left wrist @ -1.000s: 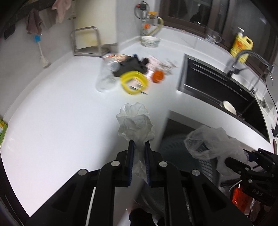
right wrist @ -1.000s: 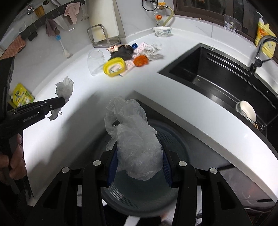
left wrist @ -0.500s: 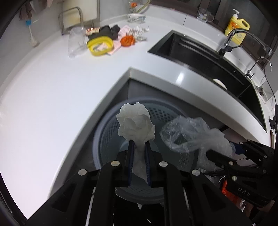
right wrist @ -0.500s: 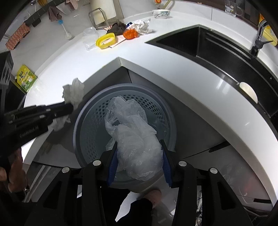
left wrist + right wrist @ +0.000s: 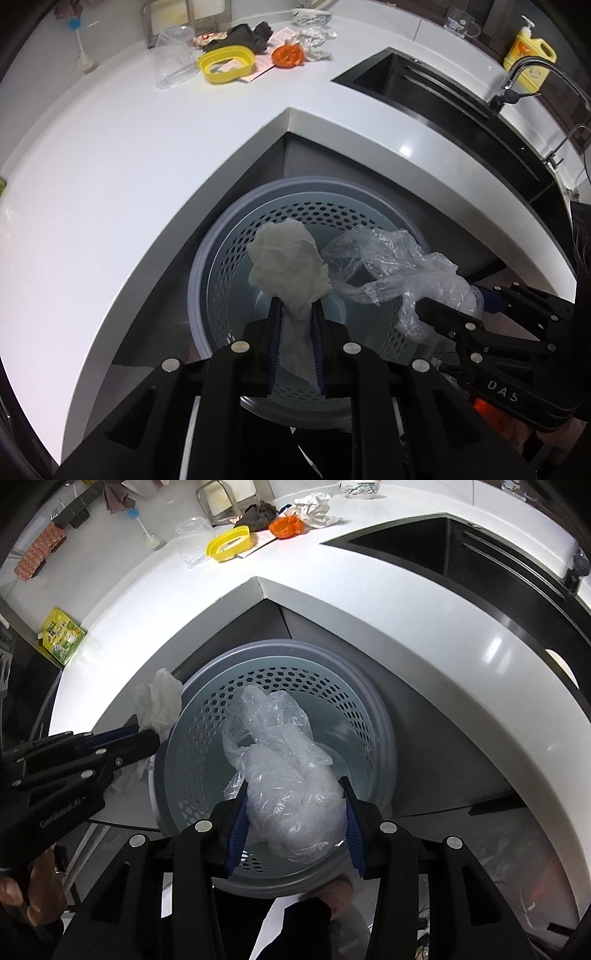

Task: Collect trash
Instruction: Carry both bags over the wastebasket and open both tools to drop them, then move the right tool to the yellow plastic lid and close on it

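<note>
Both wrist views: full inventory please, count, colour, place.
bin: 1, grey-blue, floor under counter corner
tissue wad: 1, white, above bin
plastic bag: 1, clear, above bin
counter: 1, white
cup: 1, clear, tipped, far counter
ring lid: 1, yellow, beside cup
scrap: 1, orange, right of lid
crumpled paper: 1, white, far counter
packet: 1, green-yellow, counter's left edge
sink: 1, black, right
soap bottle: 1, yellow, behind sink
left gripper: black, jaws just opening slightly, tissue wad between pads
right gripper: black, clamped on plastic bag

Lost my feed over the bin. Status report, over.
Left hand-held gripper jaws just opening, crumpled tissue between them. Right hand-held gripper shut on plastic bag. Both above perforated bin. Nothing blocking.
</note>
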Available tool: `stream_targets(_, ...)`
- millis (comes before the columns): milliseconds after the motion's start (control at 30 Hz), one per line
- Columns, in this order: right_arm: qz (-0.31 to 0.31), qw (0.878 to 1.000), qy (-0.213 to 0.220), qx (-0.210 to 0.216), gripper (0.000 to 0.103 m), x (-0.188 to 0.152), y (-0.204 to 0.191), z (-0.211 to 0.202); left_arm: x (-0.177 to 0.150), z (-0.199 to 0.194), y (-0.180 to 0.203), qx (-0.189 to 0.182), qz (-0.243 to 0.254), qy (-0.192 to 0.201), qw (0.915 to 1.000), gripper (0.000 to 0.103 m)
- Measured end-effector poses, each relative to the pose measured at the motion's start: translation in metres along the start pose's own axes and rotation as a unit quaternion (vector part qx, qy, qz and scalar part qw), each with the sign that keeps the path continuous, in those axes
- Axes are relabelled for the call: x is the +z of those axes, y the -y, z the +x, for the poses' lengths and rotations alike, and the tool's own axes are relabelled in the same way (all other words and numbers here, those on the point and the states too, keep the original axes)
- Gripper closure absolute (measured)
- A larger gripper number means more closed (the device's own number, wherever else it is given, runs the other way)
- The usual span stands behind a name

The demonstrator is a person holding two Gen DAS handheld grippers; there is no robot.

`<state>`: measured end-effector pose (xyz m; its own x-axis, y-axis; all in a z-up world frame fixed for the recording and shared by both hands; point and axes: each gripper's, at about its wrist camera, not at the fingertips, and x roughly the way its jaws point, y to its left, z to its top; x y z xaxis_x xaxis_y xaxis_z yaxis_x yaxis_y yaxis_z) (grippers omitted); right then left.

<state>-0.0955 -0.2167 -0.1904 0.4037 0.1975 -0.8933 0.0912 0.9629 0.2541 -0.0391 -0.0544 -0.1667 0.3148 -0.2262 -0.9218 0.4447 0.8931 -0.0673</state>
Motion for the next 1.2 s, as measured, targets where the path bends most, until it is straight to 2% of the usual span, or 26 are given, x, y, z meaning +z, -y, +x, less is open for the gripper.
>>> stream_targets(33,0.001,1.0,-0.002,0.001,0.059,0.001,0.001,0.002,-0.001,0.001,0.0,0.001,-0.002,-0.001,1.0,0.081)
stream_targets(133,0.007,1.0,-0.008,0.006,0.048,0.0,0.006,0.005,-0.002,0.001,-0.002,0.007,-0.01,-0.002,0.9999,0.062)
stream_targets(167,0.009,1.0,-0.006,0.007,0.042,0.001,0.008,0.005,-0.002,0.001,-0.003,0.01,-0.013,0.0,0.9999,0.048)
stream_targets(200,0.012,1.0,-0.003,0.009,0.04,0.001,0.009,0.004,-0.002,-0.001,-0.003,0.013,-0.017,0.004,0.9998,0.04)
stream_targets(767,0.012,1.0,0.007,0.014,0.039,-0.001,0.016,-0.004,-0.001,-0.008,-0.005,0.028,-0.033,0.015,0.9989,0.039)
stream_targets(1200,0.002,0.999,0.048,0.024,0.039,0.013,0.019,-0.04,0.013,-0.054,-0.004,0.047,-0.036,0.069,0.9958,0.034)
